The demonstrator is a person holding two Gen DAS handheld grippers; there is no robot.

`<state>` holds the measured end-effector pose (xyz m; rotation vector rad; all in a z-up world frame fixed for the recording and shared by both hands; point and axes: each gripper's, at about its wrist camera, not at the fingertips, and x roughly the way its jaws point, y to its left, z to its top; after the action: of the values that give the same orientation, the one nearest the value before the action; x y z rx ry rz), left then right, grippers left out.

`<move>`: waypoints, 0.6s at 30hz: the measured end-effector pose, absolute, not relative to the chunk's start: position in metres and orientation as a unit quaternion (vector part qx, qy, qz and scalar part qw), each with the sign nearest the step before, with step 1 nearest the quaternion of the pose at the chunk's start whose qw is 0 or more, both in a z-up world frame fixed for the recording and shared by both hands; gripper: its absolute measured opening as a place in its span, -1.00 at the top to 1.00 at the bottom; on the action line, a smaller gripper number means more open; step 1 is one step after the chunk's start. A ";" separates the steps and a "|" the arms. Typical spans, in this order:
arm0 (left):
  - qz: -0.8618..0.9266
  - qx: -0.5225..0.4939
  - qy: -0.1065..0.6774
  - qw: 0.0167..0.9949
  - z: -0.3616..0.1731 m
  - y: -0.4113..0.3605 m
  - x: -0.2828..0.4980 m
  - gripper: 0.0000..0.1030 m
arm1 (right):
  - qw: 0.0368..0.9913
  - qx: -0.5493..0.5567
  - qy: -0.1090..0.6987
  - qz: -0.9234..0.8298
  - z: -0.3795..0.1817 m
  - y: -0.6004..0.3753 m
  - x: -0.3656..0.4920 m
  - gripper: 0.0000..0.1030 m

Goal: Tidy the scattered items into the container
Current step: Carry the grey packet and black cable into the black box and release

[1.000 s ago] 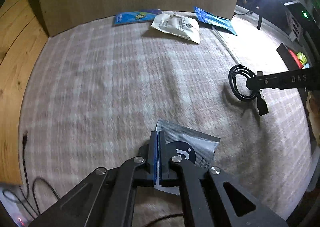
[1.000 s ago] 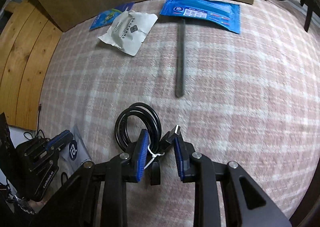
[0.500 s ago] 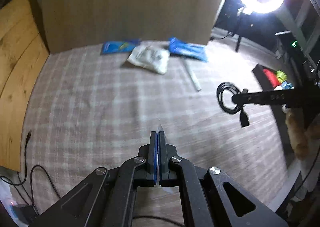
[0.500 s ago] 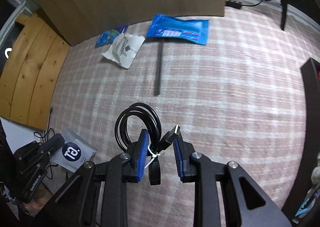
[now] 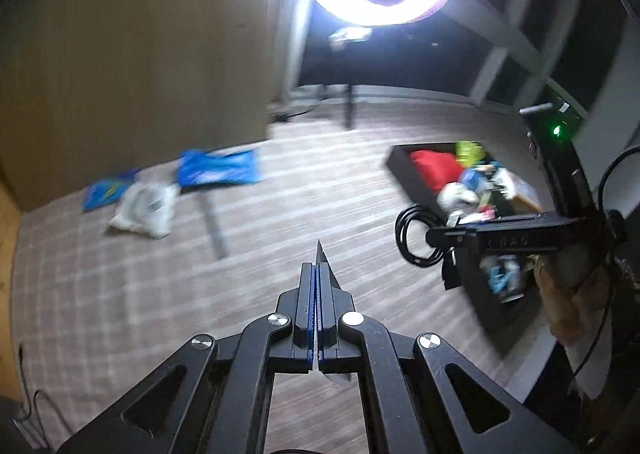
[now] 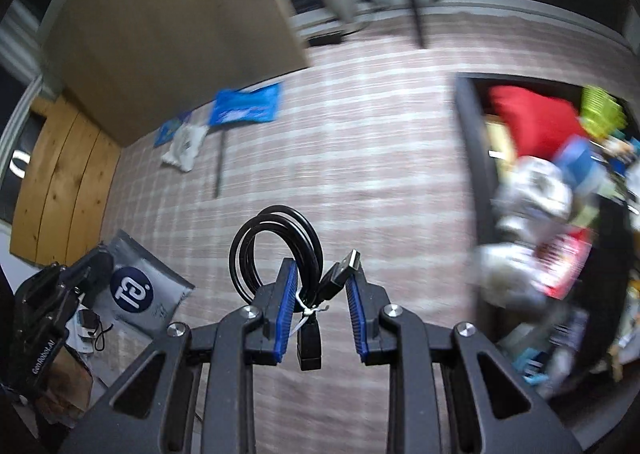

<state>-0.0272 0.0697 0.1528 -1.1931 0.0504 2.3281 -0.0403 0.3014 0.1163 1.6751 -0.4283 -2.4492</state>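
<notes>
While the left gripper (image 5: 318, 274) pinches a grey pouch (image 6: 148, 286) edge-on, the right gripper (image 6: 322, 286) grips a coiled black cable (image 6: 276, 246) beside the black bin (image 6: 466, 142), apparently already crowded with blurred items.

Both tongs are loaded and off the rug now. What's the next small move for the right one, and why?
Probably carry the right tongs further right until the coiled black cable hangs above the black container, then open. The cable is clamped and clear of the rug, but the container is off to the right, not under it. The left tongs hold a grey pouch.
</notes>
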 end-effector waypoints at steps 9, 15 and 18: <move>0.833 -0.419 0.045 0.358 0.175 0.217 -0.015 1.00 | -0.019 0.537 -0.177 -0.825 0.136 0.442 0.014 0.53; 0.812 -0.422 0.062 0.399 0.172 0.291 -0.003 1.00 | -0.071 0.533 -0.194 -0.821 0.135 0.519 0.046 0.52; 0.804 -0.426 0.070 0.409 0.169 0.317 0.001 1.00 | -0.085 0.532 -0.199 -0.818 0.133 0.543 0.056 0.52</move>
<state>0.0012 0.3172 0.1689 -1.0735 0.1770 2.0258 0.0556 0.5432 0.1332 1.7691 -0.6631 -2.7203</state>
